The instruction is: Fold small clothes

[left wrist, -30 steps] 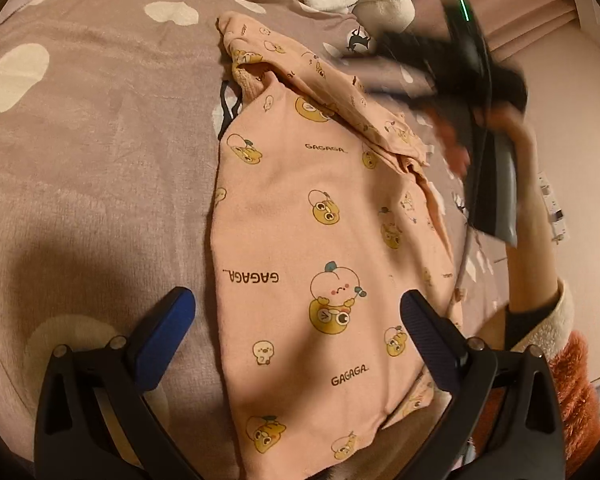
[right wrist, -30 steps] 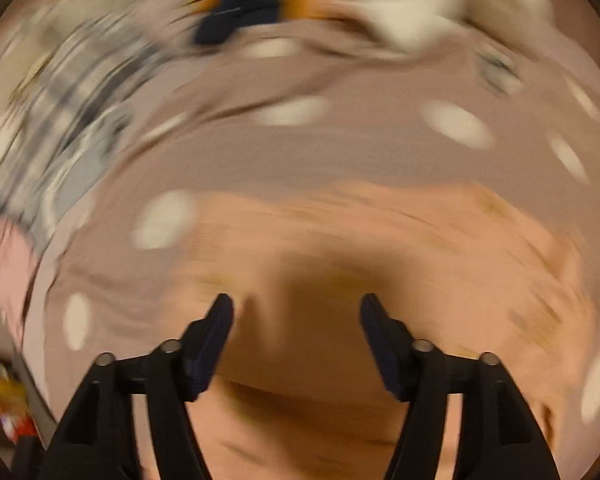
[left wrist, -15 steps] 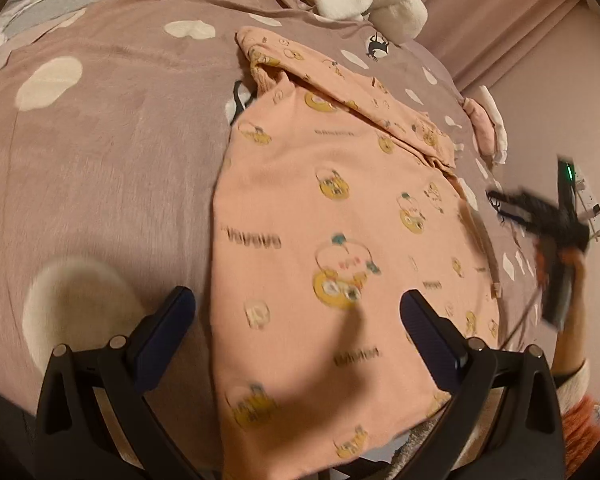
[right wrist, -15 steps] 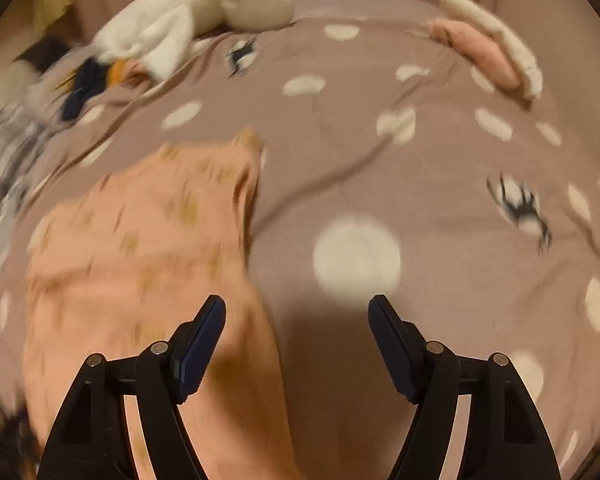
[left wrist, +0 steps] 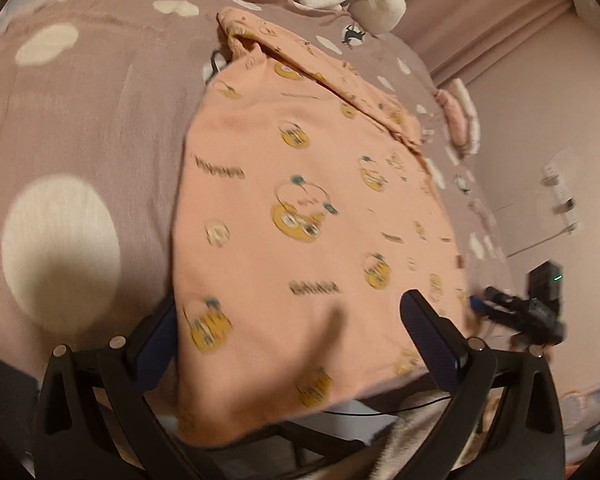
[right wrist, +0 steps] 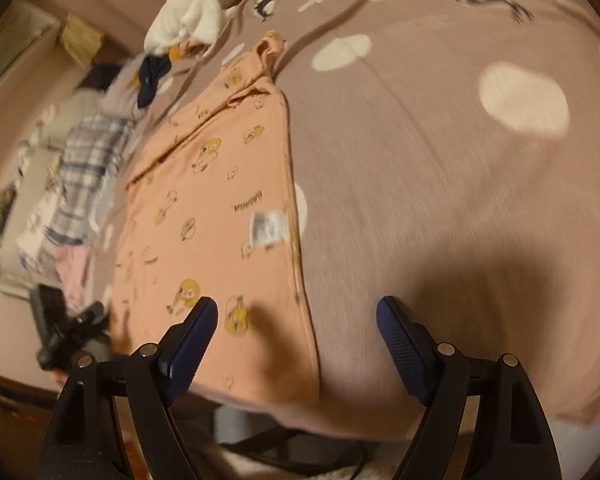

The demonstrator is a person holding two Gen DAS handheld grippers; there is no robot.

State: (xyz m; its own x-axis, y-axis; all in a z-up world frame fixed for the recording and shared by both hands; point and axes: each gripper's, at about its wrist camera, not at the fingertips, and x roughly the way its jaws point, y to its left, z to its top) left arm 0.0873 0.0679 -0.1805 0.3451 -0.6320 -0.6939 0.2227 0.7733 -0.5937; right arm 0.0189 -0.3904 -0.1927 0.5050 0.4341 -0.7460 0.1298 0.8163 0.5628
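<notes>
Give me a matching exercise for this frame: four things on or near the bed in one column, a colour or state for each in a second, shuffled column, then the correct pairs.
Things:
1. small garment
2. bedspread
3. care label
4. right gripper

Descriptions:
A. mauve with pale blotches
B. jaws opening, nothing between them
C. peach with yellow cartoon prints, spread flat
D. white, lying on the garment near its edge

Pairs: 1-C, 2-A, 3-D, 4-B

Print on the peach garment (left wrist: 300,200) and its white tag (right wrist: 269,227) is too blurred to read.
</notes>
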